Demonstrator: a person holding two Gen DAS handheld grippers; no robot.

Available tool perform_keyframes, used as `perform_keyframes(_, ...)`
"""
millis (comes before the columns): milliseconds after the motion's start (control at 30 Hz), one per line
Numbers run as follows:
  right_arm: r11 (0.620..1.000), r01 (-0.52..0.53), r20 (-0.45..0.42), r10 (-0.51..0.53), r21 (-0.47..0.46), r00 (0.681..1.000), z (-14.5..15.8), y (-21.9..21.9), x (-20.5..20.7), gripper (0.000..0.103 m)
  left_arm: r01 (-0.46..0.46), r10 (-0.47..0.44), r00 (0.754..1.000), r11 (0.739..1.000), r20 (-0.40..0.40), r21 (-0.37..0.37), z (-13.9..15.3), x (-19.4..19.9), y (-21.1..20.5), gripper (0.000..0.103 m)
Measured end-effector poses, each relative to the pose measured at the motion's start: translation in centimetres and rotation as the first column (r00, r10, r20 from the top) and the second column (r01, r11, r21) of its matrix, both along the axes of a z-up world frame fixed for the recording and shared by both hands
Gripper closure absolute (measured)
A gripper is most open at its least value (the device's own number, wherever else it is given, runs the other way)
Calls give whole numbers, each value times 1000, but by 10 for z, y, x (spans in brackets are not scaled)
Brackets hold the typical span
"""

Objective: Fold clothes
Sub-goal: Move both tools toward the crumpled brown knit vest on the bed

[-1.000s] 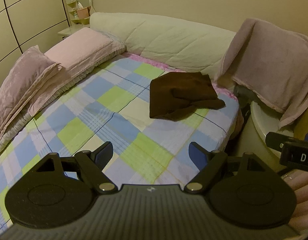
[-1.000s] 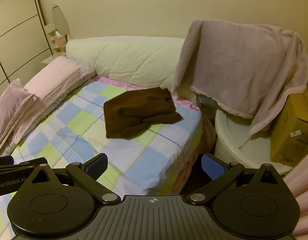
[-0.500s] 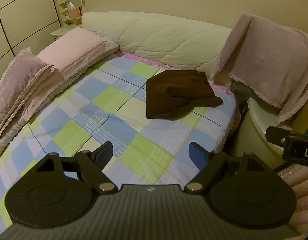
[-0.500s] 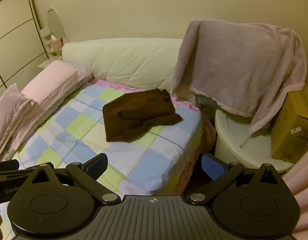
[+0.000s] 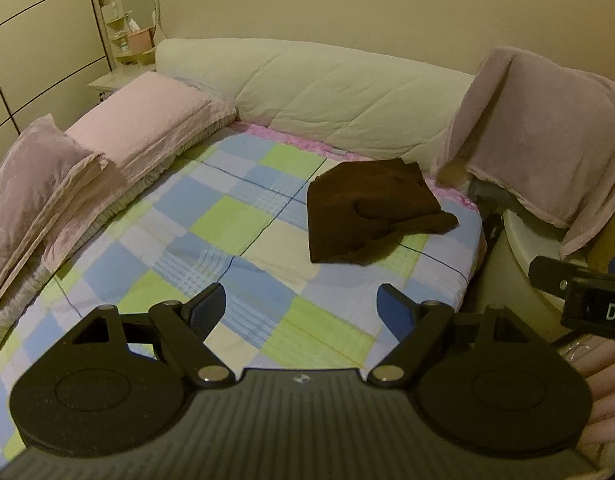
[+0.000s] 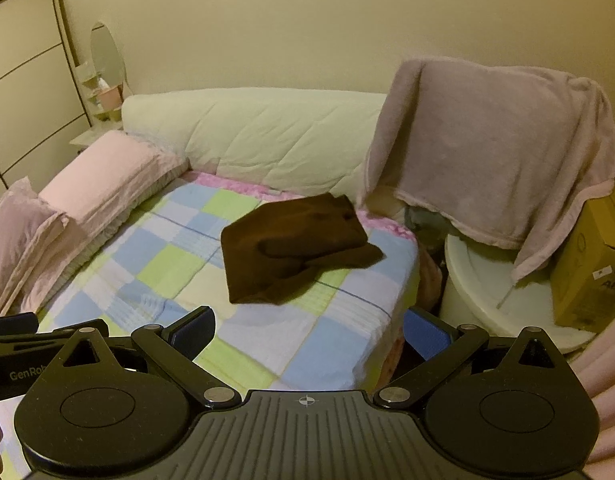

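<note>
A dark brown garment (image 5: pixel 367 210) lies loosely folded near the far right corner of the checked bedsheet (image 5: pixel 227 224); it also shows in the right wrist view (image 6: pixel 291 248). My left gripper (image 5: pixel 303 312) is open and empty, held above the sheet well short of the garment. My right gripper (image 6: pixel 307 334) is open and empty, above the bed's near right edge, also short of the garment. The right gripper's body shows at the right edge of the left wrist view (image 5: pixel 579 292).
Two pink pillows (image 5: pixel 139 120) lie along the left. A cream padded headboard (image 5: pixel 327 92) runs behind. A mauve blanket (image 6: pixel 491 148) hangs over something at the right, above a white round table (image 6: pixel 507 312) and a cardboard box (image 6: pixel 591 272).
Both grippers have shifted slightly, so the view has swung a little left and the garment sits further right in frame. Jaws stay open; the garment has not moved.
</note>
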State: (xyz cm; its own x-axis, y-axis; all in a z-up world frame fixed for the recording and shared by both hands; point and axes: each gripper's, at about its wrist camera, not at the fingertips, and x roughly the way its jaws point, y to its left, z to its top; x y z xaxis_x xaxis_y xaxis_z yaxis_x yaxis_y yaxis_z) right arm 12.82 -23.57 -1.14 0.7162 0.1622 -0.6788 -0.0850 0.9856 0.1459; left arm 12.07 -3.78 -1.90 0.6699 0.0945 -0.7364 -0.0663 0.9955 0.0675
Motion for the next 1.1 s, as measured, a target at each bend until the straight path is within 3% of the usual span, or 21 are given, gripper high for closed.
perform_keyframes(433, 999, 40, 14, -40, -12, 999, -2, 30, 10, 0, 31, -31, 999, 999, 26, -16, -2, 8, 32, 23)
perform_keyframes(1100, 999, -26, -21, 26, -34, 999, -16, 42, 42, 0, -46, 46, 999, 998, -8, -36, -13, 28, 45, 23)
